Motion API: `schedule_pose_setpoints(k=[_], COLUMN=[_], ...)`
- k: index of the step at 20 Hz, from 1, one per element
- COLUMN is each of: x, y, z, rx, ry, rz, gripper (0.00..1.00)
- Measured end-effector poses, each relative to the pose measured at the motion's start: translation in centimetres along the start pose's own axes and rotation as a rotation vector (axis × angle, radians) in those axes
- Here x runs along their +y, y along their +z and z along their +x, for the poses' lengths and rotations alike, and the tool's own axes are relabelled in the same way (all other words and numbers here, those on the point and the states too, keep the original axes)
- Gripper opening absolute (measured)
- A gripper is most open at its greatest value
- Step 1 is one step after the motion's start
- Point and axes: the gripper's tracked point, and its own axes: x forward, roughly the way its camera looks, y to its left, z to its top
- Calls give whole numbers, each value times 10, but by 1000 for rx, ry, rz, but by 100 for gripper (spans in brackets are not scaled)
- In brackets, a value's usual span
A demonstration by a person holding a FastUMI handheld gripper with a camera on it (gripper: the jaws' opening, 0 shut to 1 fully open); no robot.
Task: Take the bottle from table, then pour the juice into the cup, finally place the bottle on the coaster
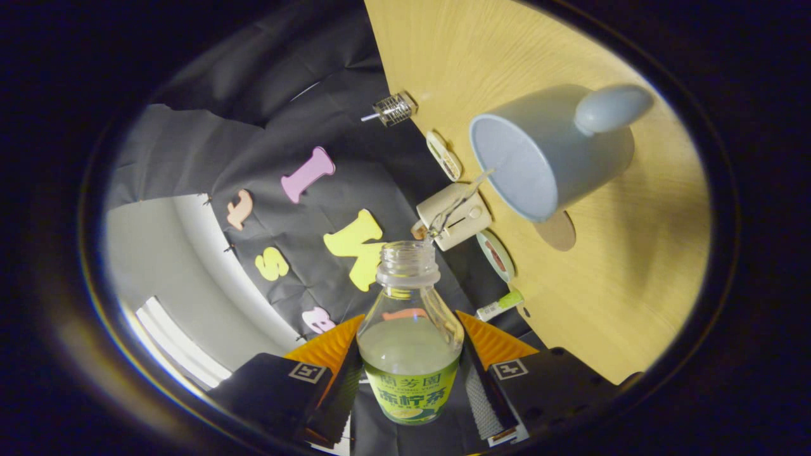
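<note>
My gripper (412, 345) is shut on a clear bottle (410, 329) with a green label, held between the fingers at its body. The bottle has no cap and is about half full of pale juice. The whole view is tipped over, so the wooden table (608, 297) stands on its side. A thin stream runs from the bottle's mouth to the rim of a grey-blue cup (545, 152) just beyond it. The cup has a handle on its far side. A round brown coaster (559, 232) lies on the table right beside the cup's base.
Along the table's edge by the booth wall sit a cream box (459, 218), a tape roll (496, 254), a small green-and-white tube (500, 305), a flat oval item (443, 155) and a small glass jar (394, 109). Bare tabletop stretches past the cup.
</note>
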Motion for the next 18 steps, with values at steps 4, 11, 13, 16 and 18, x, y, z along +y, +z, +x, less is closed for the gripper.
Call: schedule_pose_setpoints(k=[4, 11, 13, 16, 18], x=[2, 1, 0, 3, 6], y=[-1, -7, -7, -4, -1], z=[0, 6, 7, 6, 6], rx=[-5, -47, -52, -69, -80], ry=[13, -14, -11, 12, 33], rz=[27, 133, 140, 151, 173], gripper=[80, 80, 80, 80, 80])
